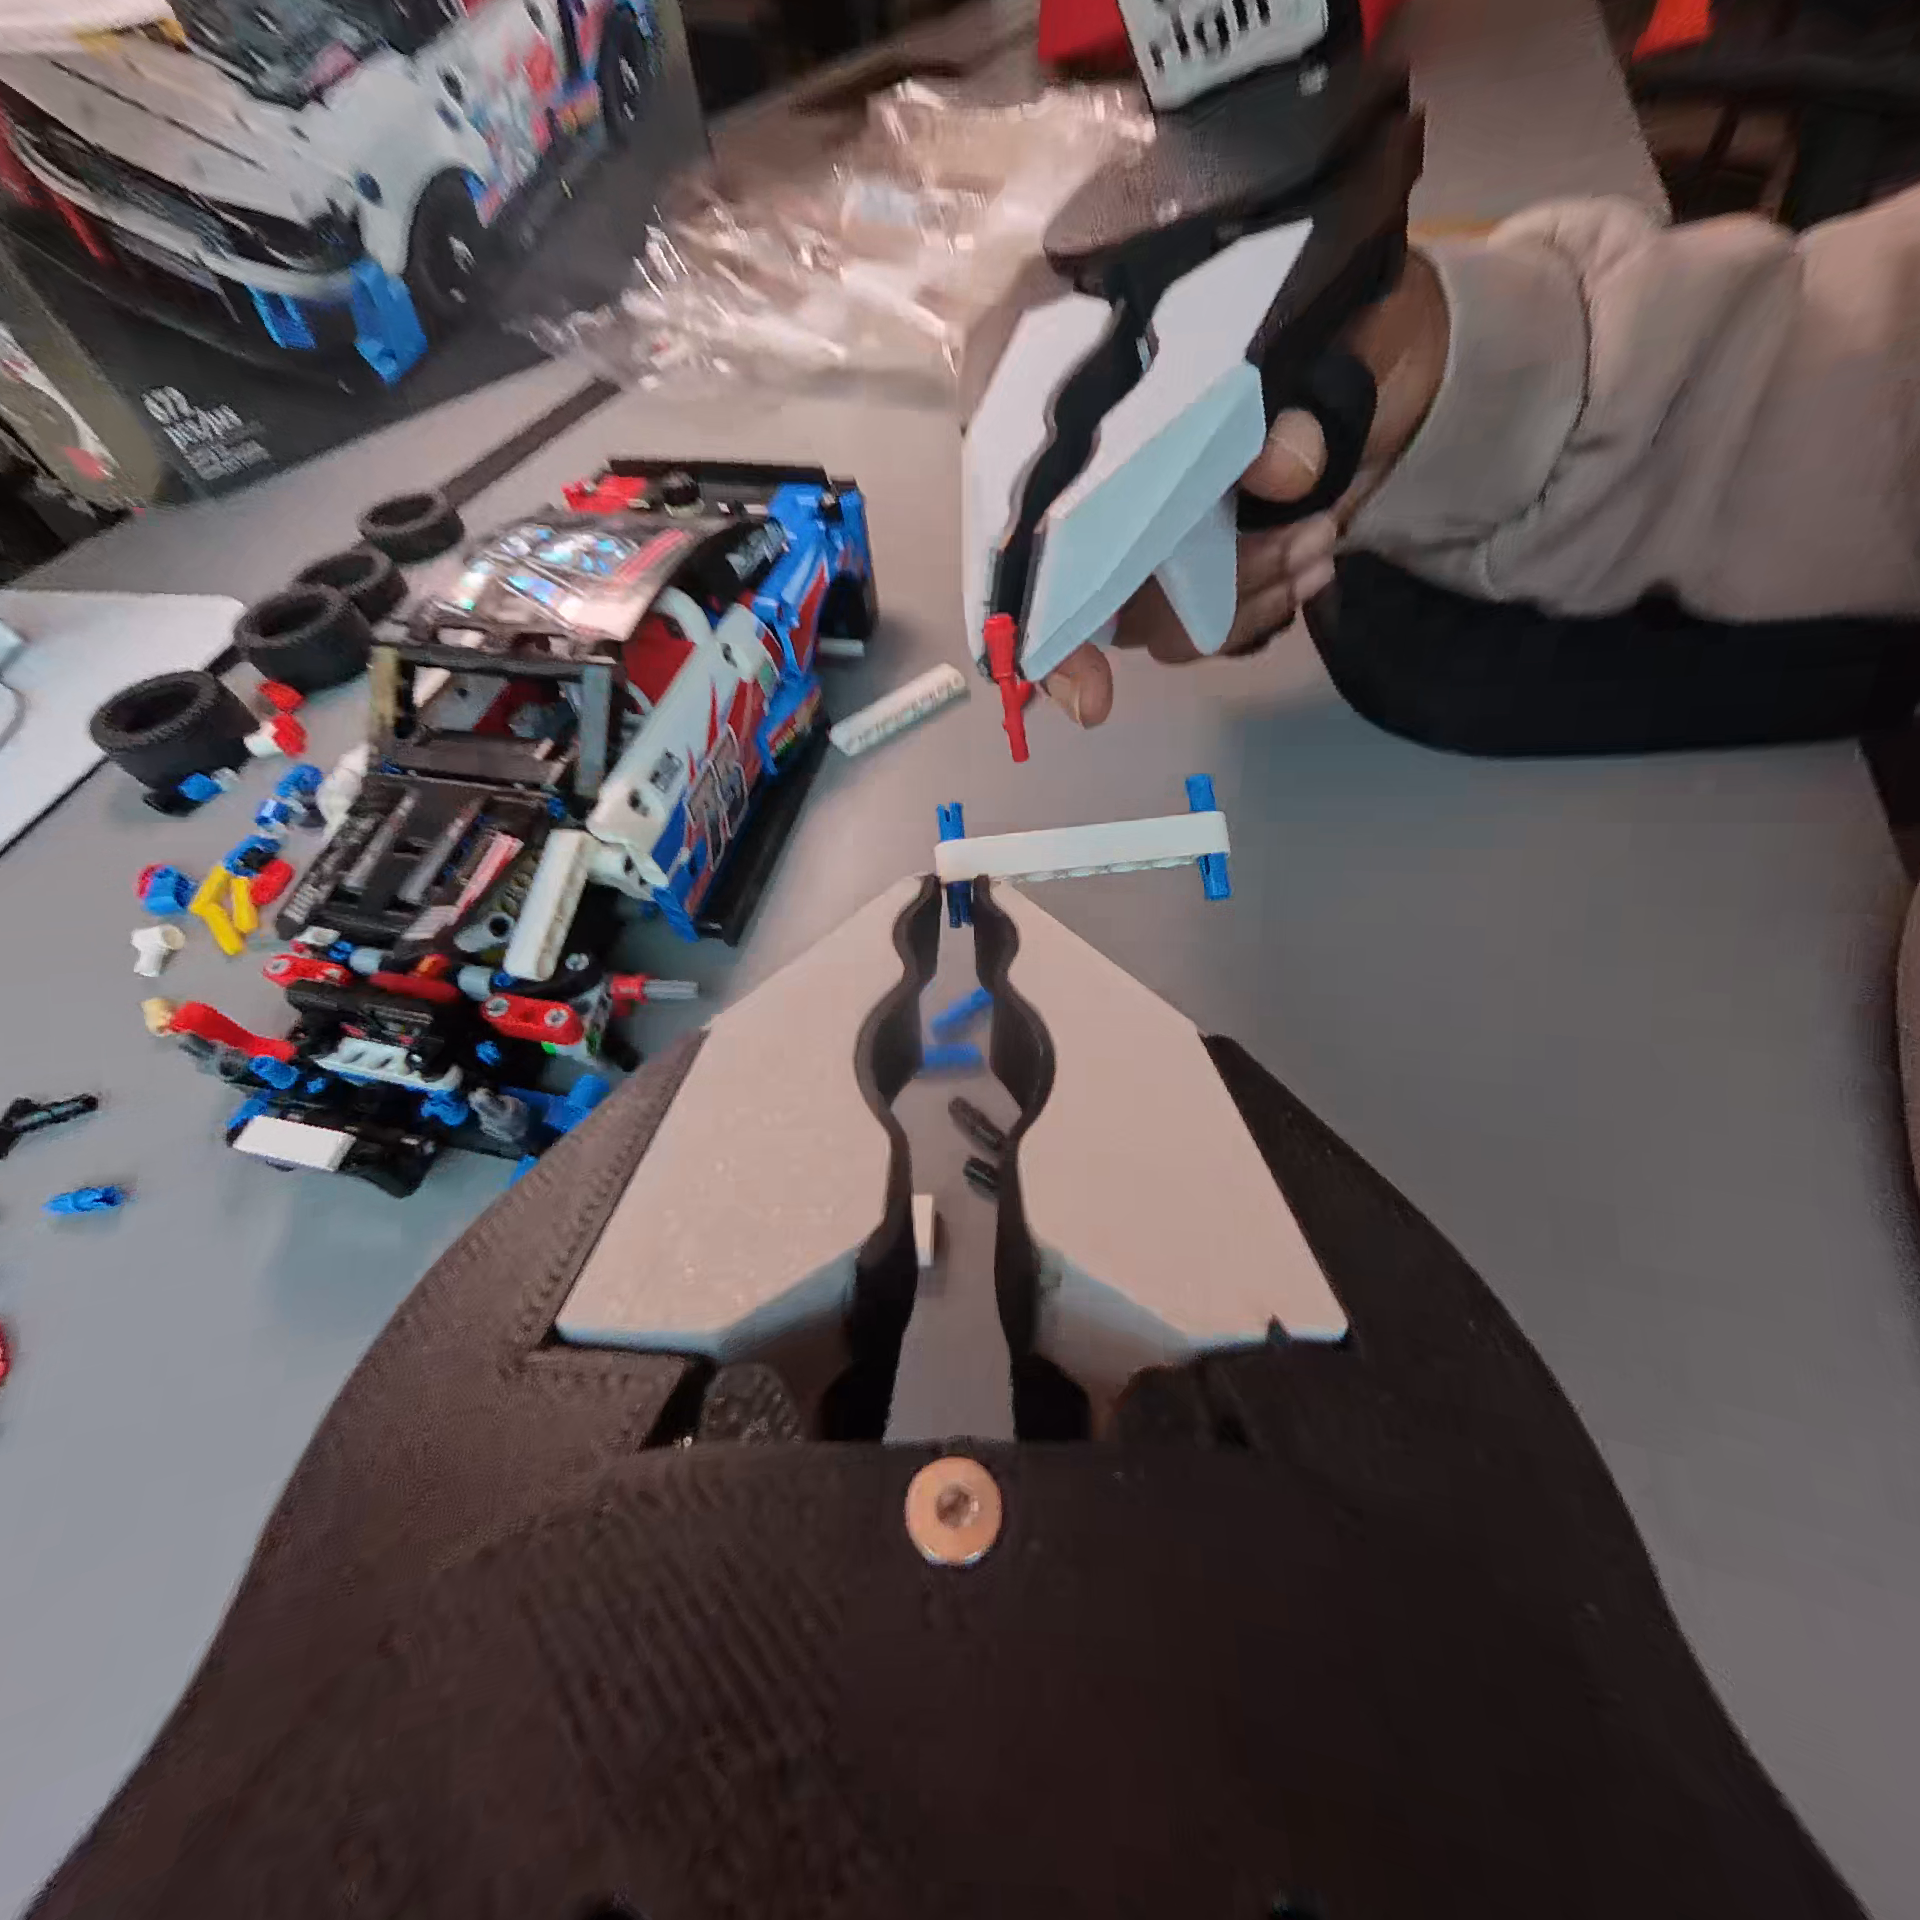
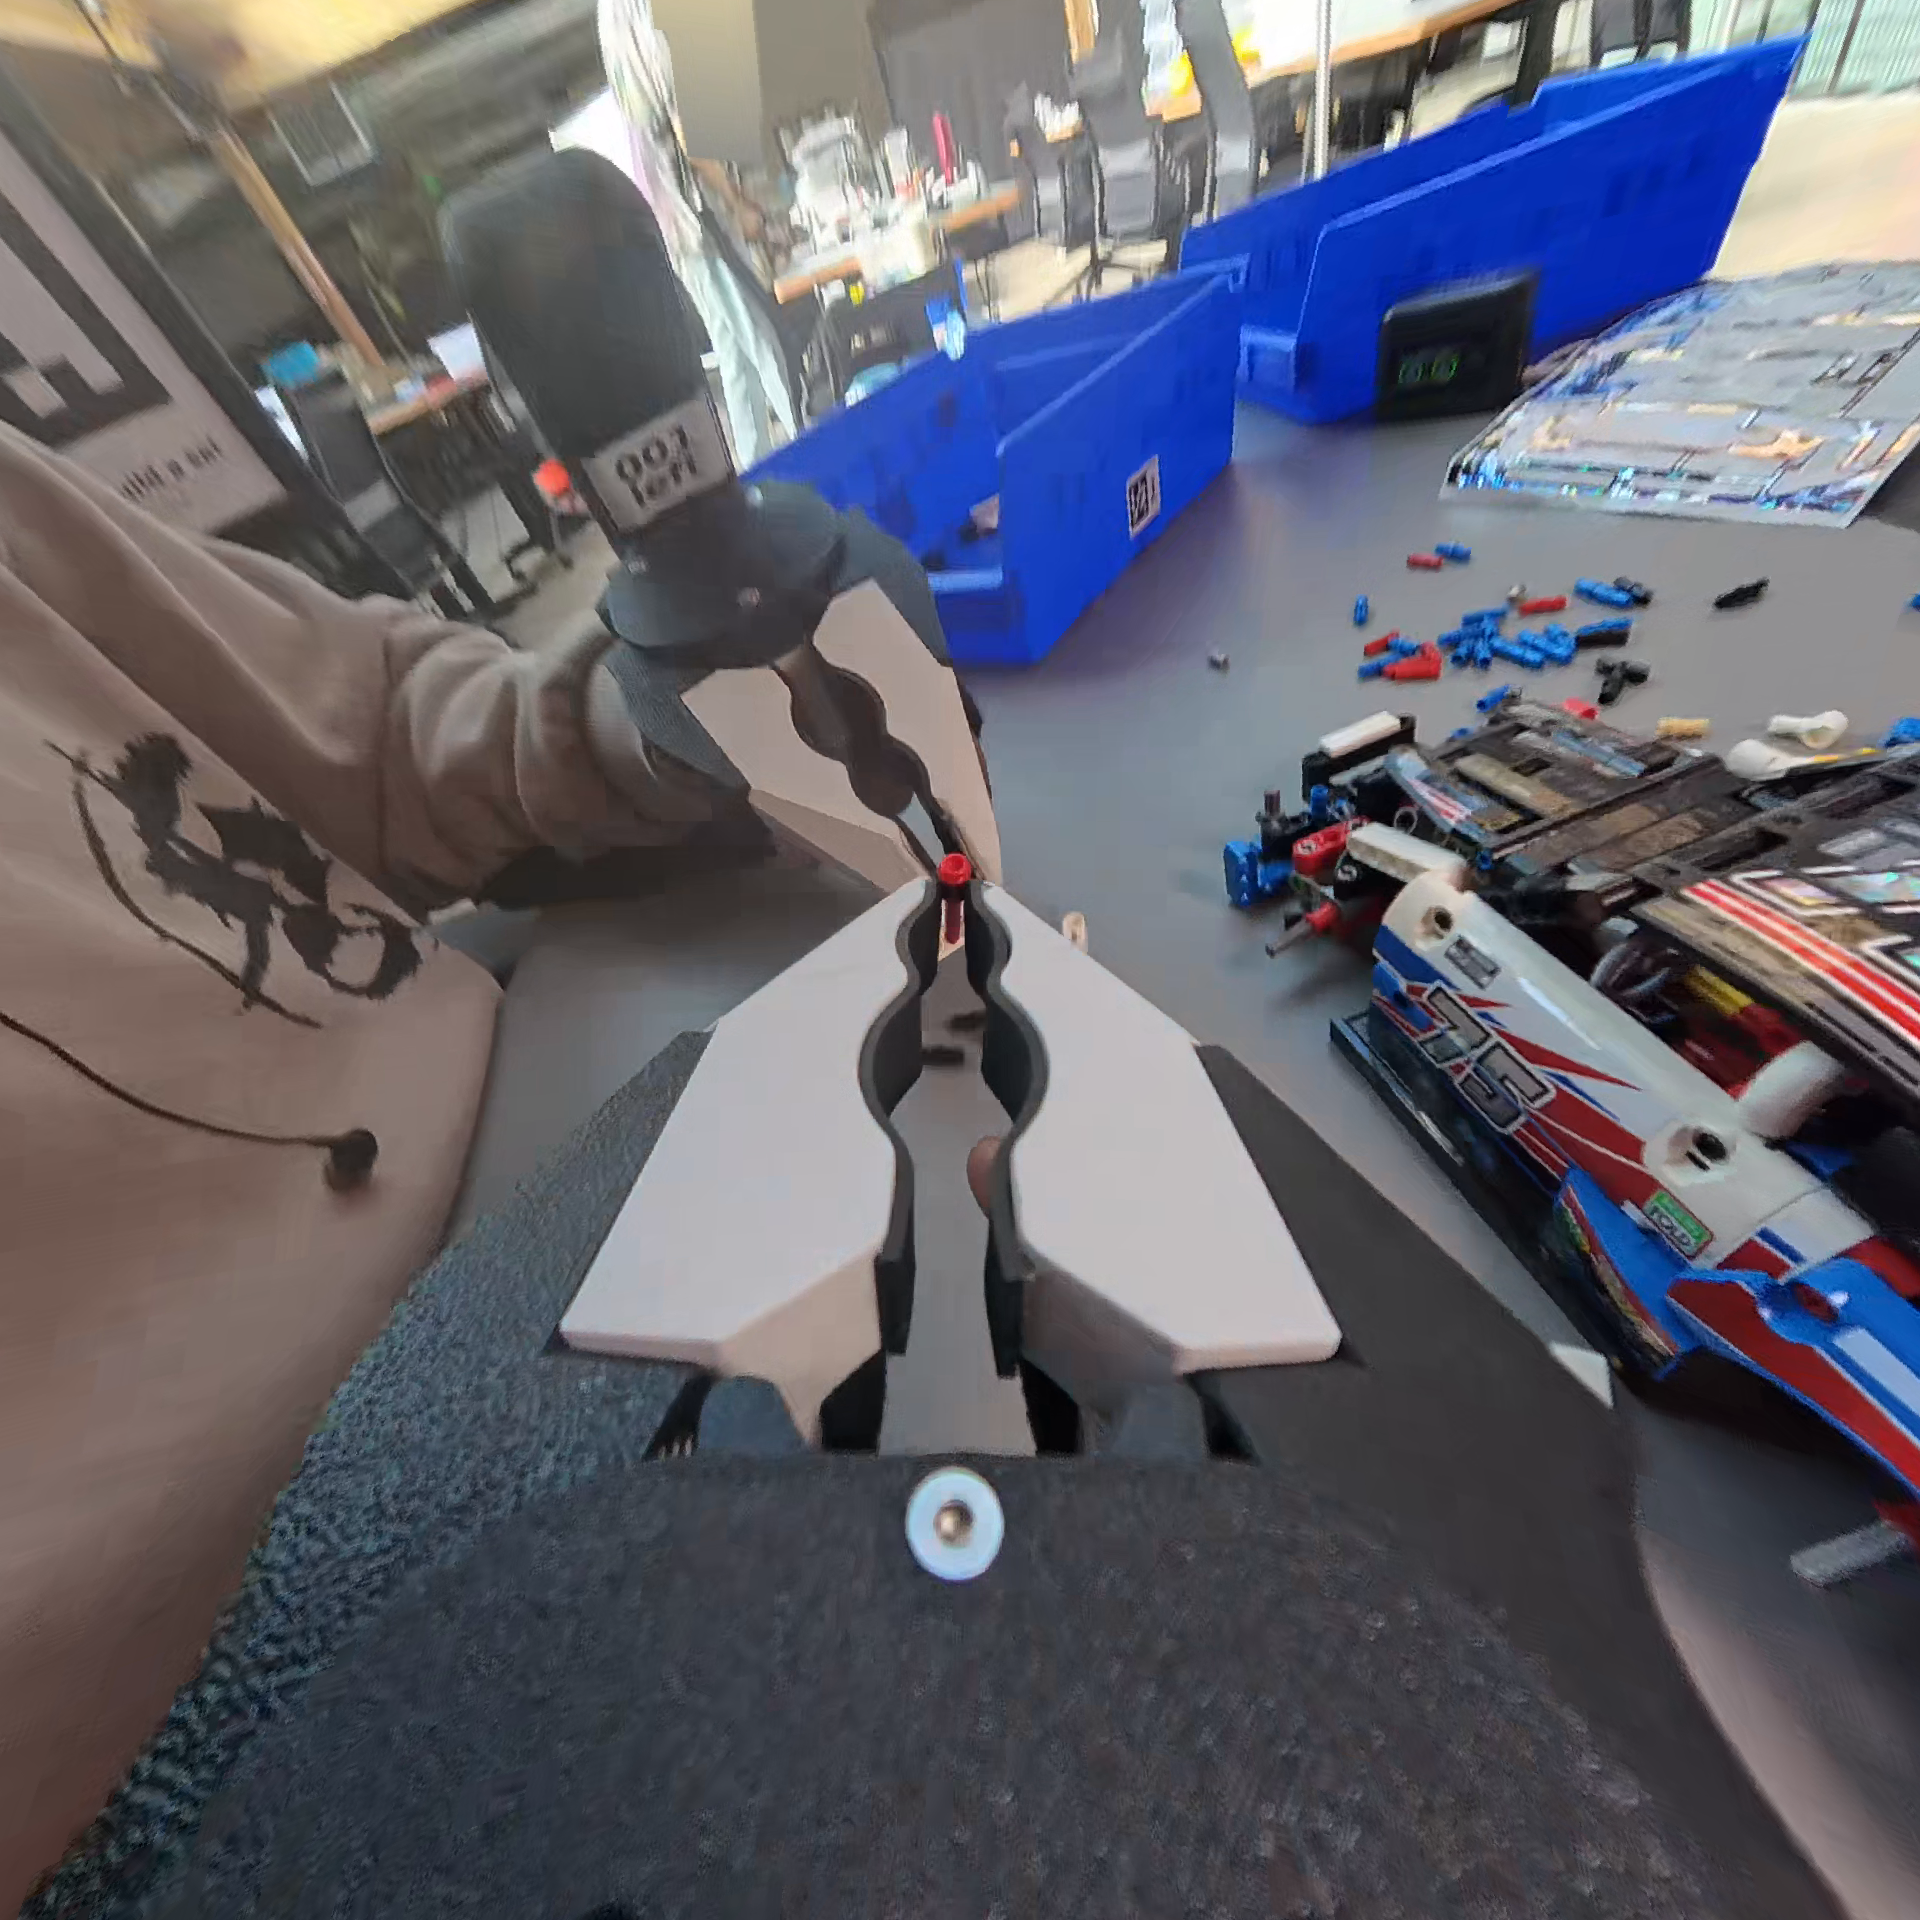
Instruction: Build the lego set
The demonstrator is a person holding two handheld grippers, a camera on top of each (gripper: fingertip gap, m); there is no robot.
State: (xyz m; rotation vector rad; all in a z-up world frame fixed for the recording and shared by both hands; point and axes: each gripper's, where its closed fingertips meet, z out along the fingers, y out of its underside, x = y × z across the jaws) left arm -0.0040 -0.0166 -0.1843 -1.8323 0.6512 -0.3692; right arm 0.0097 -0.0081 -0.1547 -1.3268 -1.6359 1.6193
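Observation:
My left gripper (image 1: 956,894) is shut on a blue pin at the left end of a white beam (image 1: 1091,844), which has a second blue pin (image 1: 1205,836) at its right end; it holds the beam above the grey table. My right gripper (image 2: 954,894) is shut on a red axle pin (image 2: 952,883); in the left wrist view that gripper (image 1: 1006,665) hangs above and just behind the beam with the red pin (image 1: 1008,686) pointing down. The part-built white, blue and red race car (image 1: 582,790) lies to the left on the table; it also shows in the right wrist view (image 2: 1621,1039).
Several black tyres (image 1: 301,634) and loose small parts (image 1: 218,894) lie left of the car. A loose white beam (image 1: 899,707) lies behind it. The set's box (image 1: 312,208) and plastic bags (image 1: 831,260) stand at the back. Blue bins (image 2: 1091,488), a sticker sheet (image 2: 1704,416) and scattered pins (image 2: 1507,644) show farther off. About 4 cm separates my left fingertips from my right.

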